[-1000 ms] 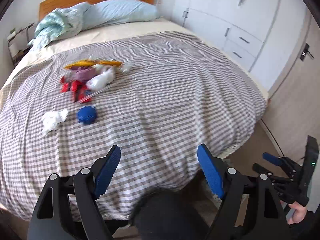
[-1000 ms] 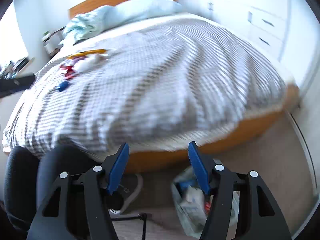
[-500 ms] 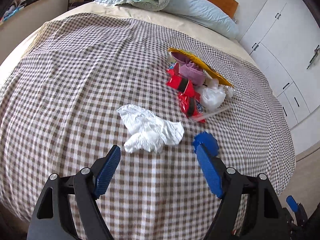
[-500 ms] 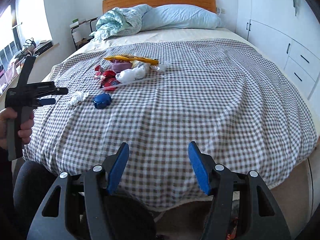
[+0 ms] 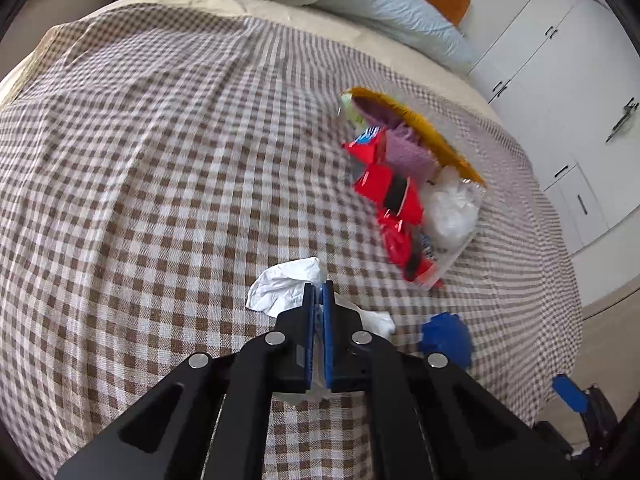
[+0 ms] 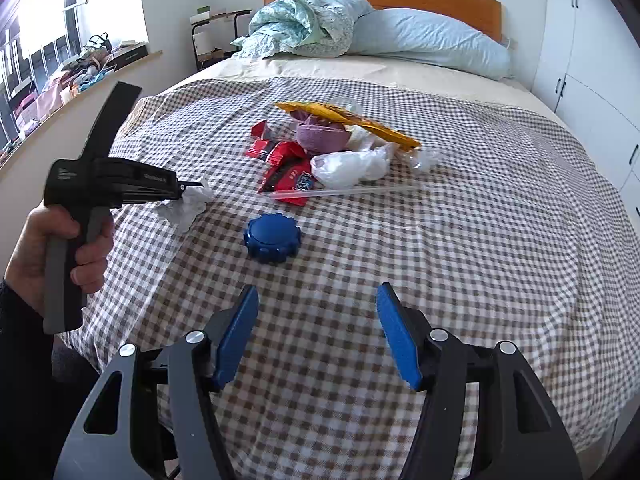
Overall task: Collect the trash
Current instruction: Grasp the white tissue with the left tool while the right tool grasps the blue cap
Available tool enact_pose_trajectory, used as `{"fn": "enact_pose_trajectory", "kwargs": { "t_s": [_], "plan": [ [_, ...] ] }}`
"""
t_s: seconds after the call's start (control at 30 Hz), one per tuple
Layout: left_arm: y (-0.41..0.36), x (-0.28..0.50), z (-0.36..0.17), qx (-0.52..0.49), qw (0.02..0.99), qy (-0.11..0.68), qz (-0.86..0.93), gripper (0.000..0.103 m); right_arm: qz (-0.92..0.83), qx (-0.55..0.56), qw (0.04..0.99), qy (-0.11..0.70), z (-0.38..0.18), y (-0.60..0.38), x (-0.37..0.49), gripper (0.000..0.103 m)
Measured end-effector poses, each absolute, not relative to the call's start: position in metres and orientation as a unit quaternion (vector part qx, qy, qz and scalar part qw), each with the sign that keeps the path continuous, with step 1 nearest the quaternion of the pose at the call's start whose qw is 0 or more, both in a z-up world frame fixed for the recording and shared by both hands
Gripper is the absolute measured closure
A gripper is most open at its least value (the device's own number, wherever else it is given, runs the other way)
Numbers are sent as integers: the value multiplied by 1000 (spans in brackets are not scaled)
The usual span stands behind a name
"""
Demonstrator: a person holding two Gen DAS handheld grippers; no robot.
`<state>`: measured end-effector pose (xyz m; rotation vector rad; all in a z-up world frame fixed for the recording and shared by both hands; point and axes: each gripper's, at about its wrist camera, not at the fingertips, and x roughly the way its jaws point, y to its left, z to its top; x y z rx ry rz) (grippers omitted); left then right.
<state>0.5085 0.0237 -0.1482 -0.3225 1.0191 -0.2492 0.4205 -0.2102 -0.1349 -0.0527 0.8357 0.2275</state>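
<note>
Left wrist view: the left claw (image 5: pixel 319 292) is clenched on a crumpled tissue (image 5: pixel 286 288) just left of the blue lid (image 6: pixel 272 239) on the bed (image 6: pixel 480 240); right claw (image 6: pixel 318 320) hangs released before the lid.

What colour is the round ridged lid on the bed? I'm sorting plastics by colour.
Blue. The round ridged lid shows best in the right wrist view, lying on the checked bedspread.
</note>
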Motion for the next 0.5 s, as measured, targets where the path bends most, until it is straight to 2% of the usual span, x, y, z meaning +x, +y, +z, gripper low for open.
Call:
{"fn": "enact_pose_trajectory", "kwargs": {
  "t_s": [0.1,0.2,0.43,0.5],
  "plan": [
    [49,502,-133,-216,863,436,-134,102,128,-30,905,404,-141,-191,440,43],
    [68,502,-139,-262,851,435,-132,102,140,-31,902,408,-154,-171,464,43],
    [83,508,-158,-268,839,468,-70,102,100,-9,887,451,-189,-152,507,43],
    [83,508,-154,-273,841,460,-79,102,106,21,888,446,-190,-157,507,50]
  ]
}}
